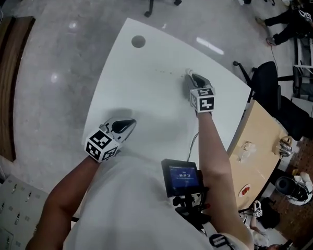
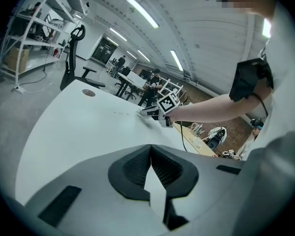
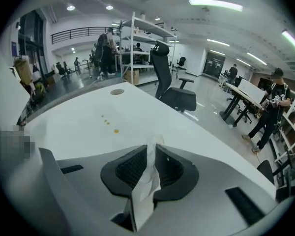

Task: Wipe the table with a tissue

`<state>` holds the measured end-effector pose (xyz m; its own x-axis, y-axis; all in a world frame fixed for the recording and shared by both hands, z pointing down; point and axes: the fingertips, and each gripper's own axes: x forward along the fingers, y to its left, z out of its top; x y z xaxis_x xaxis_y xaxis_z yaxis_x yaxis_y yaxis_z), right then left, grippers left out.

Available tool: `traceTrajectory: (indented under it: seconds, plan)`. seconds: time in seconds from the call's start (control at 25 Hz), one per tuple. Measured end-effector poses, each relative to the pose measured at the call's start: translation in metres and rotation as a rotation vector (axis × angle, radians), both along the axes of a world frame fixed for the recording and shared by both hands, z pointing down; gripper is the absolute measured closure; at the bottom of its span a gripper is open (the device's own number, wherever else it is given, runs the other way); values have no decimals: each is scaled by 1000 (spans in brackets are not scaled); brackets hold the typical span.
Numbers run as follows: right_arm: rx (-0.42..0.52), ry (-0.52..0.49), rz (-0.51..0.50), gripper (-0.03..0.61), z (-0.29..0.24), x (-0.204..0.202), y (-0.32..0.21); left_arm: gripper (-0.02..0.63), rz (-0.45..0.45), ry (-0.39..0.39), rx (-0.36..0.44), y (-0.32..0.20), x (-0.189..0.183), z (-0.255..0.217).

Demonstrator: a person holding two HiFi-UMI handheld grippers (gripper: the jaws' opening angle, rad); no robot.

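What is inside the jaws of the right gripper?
A white tissue, pinched by the right gripper; its crumpled tip pokes out in front. How much of it lies deeper in the jaws is covered.

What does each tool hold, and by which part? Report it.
Right tool pinches the tissue across its middle, one end poking past the tips. Left tool holds nothing, jaws together.

We are counting one white table (image 1: 146,98) with one round cable hole (image 1: 138,41), four small yellowish spots (image 3: 116,131), one tissue (image 3: 146,181), one left gripper (image 1: 129,123) and one right gripper (image 1: 190,75).
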<state>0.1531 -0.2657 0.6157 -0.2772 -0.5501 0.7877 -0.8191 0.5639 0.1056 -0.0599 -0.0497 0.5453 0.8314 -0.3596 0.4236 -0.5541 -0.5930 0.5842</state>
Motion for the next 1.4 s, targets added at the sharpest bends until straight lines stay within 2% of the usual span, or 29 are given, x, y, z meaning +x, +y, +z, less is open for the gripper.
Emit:
traceTrajectory:
  seconds: [0.16, 0.4, 0.72, 1.24, 1.4]
  plan:
    - [-26, 78, -41, 525, 3, -7, 1, 606, -2, 7, -5, -3, -2, -2]
    - [0, 99, -91, 525, 4, -15, 6, 606, -1, 18, -9, -8, 1, 0]
    - [31, 140, -222, 525, 5, -37, 25, 607, 18, 22, -13, 0, 8, -1]
    - [34, 146, -391, 525, 6, -79, 74, 606, 28, 29, 0, 4, 15, -3]
    - [23, 106, -394, 525, 6, -83, 84, 607, 13, 40, -7, 1, 15, -3]
